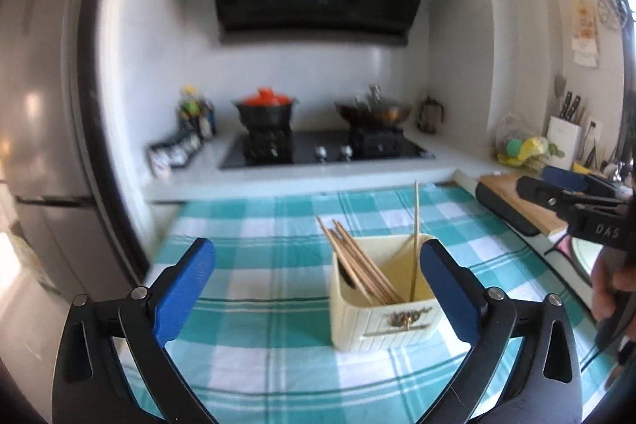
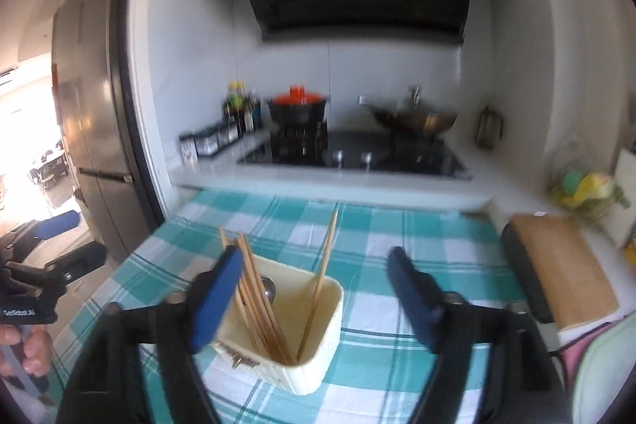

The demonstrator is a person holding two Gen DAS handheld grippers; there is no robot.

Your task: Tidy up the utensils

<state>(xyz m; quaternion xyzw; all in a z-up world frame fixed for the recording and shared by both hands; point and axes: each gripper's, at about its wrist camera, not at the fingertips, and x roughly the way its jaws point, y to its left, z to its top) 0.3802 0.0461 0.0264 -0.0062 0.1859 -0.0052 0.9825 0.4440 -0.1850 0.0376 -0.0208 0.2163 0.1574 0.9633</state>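
A cream utensil holder (image 1: 385,316) stands on the teal checked tablecloth (image 1: 258,265). It holds several wooden chopsticks (image 1: 357,261) leaning left and a single chopstick (image 1: 415,237) standing almost upright. A dark spoon head shows inside it in the right wrist view (image 2: 268,291). My left gripper (image 1: 318,289) is open and empty, above the cloth, its right finger beside the holder. My right gripper (image 2: 318,293) is open and empty, hovering over the holder (image 2: 302,348), where the chopsticks (image 2: 258,297) also show.
A wooden cutting board (image 2: 564,273) on a dark base lies at the right of the cloth. A gas stove (image 1: 326,150) with a red-lidded pot (image 1: 266,106) and a wok (image 1: 373,112) sits behind. A fridge (image 1: 39,146) stands at left. A knife block (image 1: 564,134) is at far right.
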